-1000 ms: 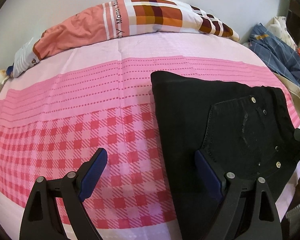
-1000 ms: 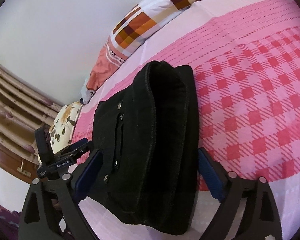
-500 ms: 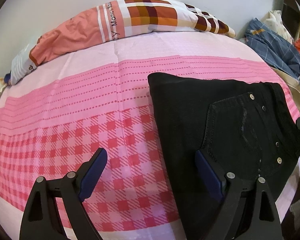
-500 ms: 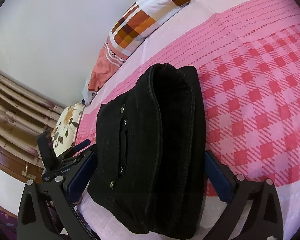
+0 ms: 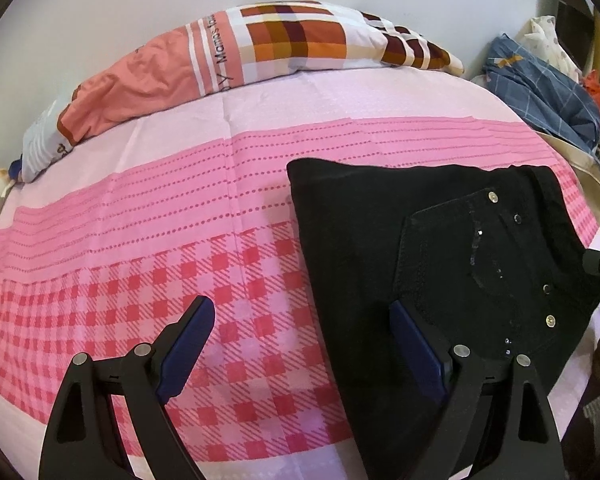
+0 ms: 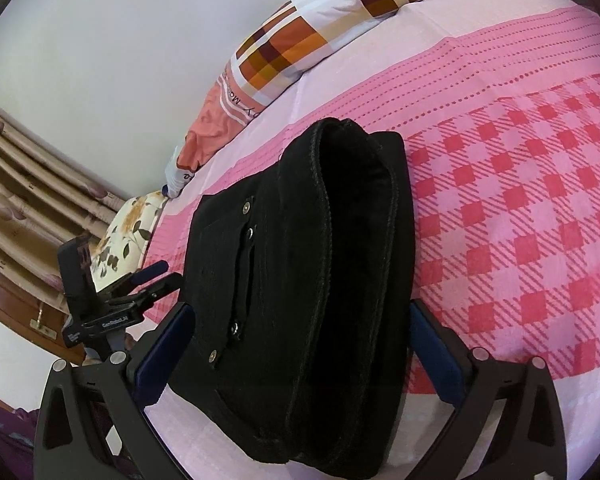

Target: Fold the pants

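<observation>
The black pants lie folded into a compact stack on the pink checked bed sheet, back pocket with metal studs facing up. My left gripper is open and empty, hovering over the sheet at the pants' left edge, its right finger above the black fabric. In the right wrist view the folded pants show their waistband end between the open fingers of my right gripper, which holds nothing. The left gripper shows at the left there.
A patchwork pillow lies along the wall at the bed's far side. A pile of blue checked clothes sits at the far right. A floral cushion and a wooden headboard stand past the bed's end.
Both grippers have drawn back slightly from the folded pants. The right wrist view has tilted and pulled away. The pants have not moved.
</observation>
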`<control>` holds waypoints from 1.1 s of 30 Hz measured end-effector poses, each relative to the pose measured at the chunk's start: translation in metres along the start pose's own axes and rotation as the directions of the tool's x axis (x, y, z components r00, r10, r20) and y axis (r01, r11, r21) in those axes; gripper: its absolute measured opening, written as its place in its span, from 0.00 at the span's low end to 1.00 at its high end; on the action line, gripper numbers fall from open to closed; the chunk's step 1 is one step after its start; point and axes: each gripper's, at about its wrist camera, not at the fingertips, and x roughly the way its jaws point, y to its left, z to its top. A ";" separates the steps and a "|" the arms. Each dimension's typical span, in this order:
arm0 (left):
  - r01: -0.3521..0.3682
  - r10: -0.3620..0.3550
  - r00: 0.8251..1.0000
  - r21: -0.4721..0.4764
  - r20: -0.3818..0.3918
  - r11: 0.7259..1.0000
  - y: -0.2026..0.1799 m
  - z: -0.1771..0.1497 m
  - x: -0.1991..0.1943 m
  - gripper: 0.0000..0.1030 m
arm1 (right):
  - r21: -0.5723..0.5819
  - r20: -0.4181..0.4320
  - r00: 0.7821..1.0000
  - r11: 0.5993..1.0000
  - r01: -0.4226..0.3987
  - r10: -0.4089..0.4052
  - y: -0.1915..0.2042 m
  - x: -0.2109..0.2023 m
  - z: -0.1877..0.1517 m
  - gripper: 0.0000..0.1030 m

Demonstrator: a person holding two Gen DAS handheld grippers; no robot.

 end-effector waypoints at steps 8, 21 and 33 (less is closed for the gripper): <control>0.115 -0.116 0.992 -0.009 -0.058 0.993 -0.001 -0.002 0.011 0.87 | 0.024 -0.008 1.000 1.000 -0.006 0.006 0.002 0.001 0.001 0.99; 0.295 -0.300 0.947 -0.058 -0.114 0.954 -0.001 -0.005 0.030 0.88 | 0.040 -0.011 1.000 0.999 -0.022 0.023 -0.005 -0.001 0.005 0.99; 0.213 -0.216 0.972 -0.036 -0.094 0.976 -0.011 -0.008 0.034 1.00 | -0.036 0.033 0.999 0.999 0.011 -0.010 0.003 -0.002 -0.001 1.00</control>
